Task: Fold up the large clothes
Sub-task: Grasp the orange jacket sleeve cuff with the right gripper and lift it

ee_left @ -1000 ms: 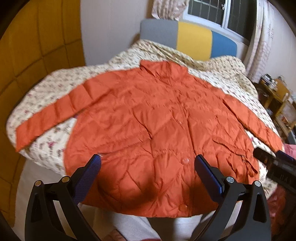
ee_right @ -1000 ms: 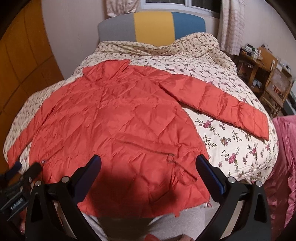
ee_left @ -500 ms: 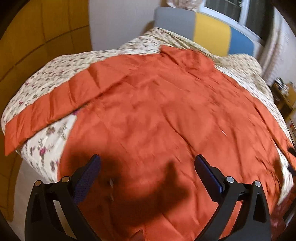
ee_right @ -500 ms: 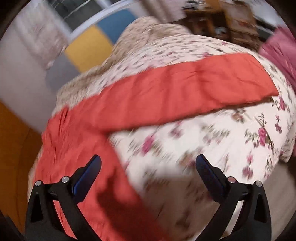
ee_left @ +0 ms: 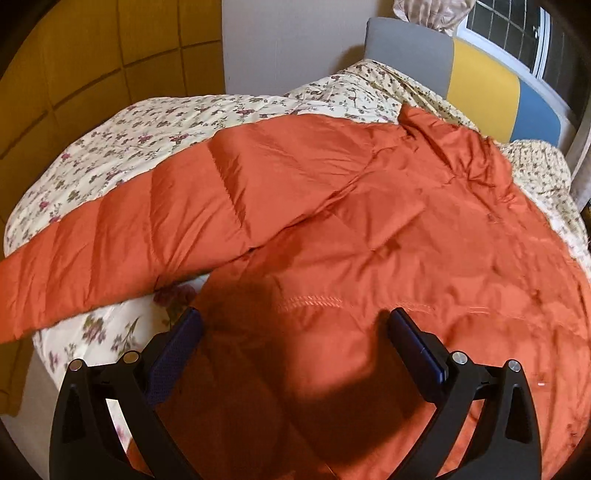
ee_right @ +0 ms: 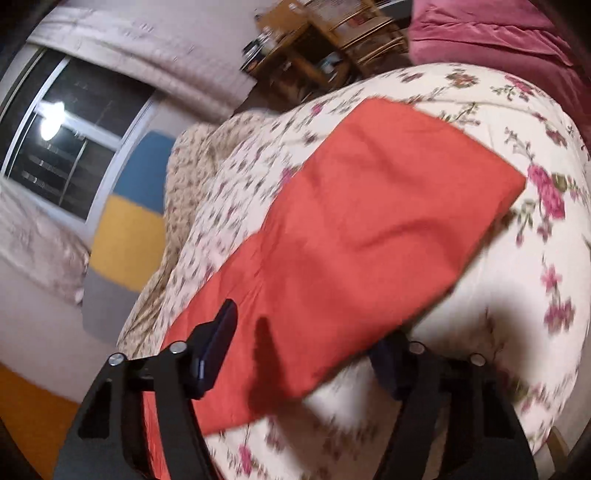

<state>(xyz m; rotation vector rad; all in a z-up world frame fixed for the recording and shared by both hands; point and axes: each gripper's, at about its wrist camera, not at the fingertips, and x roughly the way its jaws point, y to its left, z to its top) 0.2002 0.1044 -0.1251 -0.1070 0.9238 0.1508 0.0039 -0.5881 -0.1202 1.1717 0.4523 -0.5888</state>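
An orange quilted jacket lies spread flat on a floral bedspread. Its left sleeve stretches out to the left edge of the bed. My left gripper hovers open over the jacket's lower left side, just under that sleeve, with nothing between its fingers. In the right wrist view the jacket's other sleeve runs diagonally across the bed. My right gripper is rolled sideways and its jaws are closing around this sleeve. One finger is over the cloth and the other is partly hidden under its edge. A wide gap still shows.
A grey, yellow and blue headboard and a window stand beyond the bed. A yellow padded wall runs along the left. A wooden shelf and pink fabric lie past the bed's right side.
Both grippers dropped closer to the bed. The left one shifted toward the jacket's left side. The right one rolled over, swung to the right sleeve, and its jaws narrowed around it.
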